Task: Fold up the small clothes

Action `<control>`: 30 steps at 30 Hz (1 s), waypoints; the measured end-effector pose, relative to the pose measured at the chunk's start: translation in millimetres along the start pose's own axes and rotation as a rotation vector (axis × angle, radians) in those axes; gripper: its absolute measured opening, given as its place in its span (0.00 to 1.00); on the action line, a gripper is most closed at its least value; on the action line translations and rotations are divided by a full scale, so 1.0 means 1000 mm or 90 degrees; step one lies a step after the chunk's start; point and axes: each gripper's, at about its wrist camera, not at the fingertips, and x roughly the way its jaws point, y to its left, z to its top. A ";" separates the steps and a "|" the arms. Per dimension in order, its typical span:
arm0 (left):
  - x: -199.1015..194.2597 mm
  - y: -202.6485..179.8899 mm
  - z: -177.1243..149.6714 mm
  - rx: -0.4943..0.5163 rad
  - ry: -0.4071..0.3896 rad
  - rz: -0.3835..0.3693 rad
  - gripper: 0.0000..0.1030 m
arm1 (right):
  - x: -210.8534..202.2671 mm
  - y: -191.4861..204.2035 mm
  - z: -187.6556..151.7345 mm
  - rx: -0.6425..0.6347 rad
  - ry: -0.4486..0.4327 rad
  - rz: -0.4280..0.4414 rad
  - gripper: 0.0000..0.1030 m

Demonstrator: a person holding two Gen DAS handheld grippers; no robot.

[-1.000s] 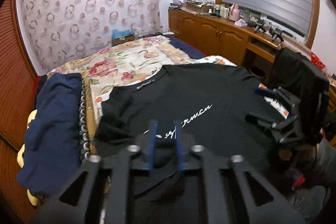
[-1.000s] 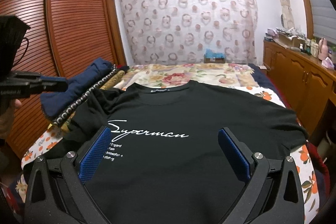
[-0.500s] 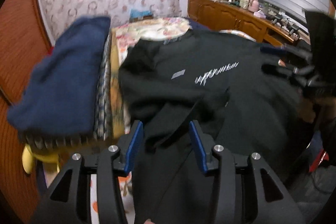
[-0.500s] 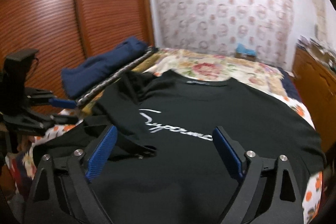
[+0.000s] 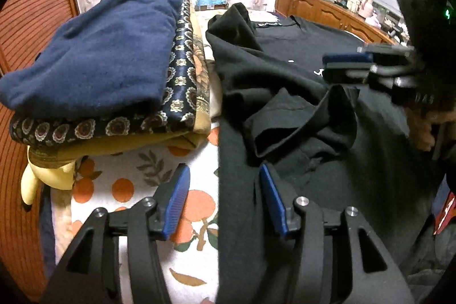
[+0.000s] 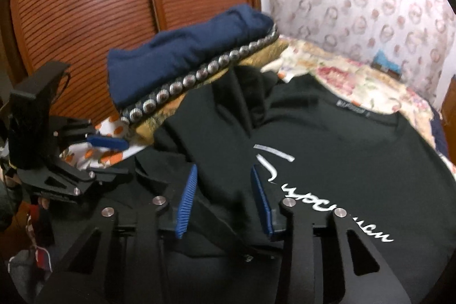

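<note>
Black cotton T-shirt with white script print point(image 6: 356, 161) lies spread on bed with orange-fruit sheet point(image 5: 136, 178), directly ahead of both tools. Left hand-held gripper point(image 5: 223, 198): jaws opening, straddling shirt's side edge, pads not pressing. Right hand-held gripper point(image 6: 223, 200): jaws closing, folded-over cloth ridge between them, no pinch visible yet. Fabric looks light, limp, matte, likely to slump and crease; best taken at hem or sleeve seam. Stack of folded navy knit and patterned cloth point(image 5: 94, 47) sits ahead-left of left tool.
</note>
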 end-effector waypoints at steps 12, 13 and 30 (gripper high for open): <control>0.000 0.002 -0.004 -0.002 -0.023 0.005 0.56 | -0.002 0.024 -0.033 -0.030 0.081 0.085 0.10; 0.000 0.001 -0.003 -0.002 -0.023 0.004 0.56 | -0.005 0.026 -0.035 -0.032 0.084 0.090 0.09; 0.000 -0.002 0.001 -0.002 -0.024 0.007 0.57 | -0.039 0.022 -0.015 -0.055 0.010 0.030 0.41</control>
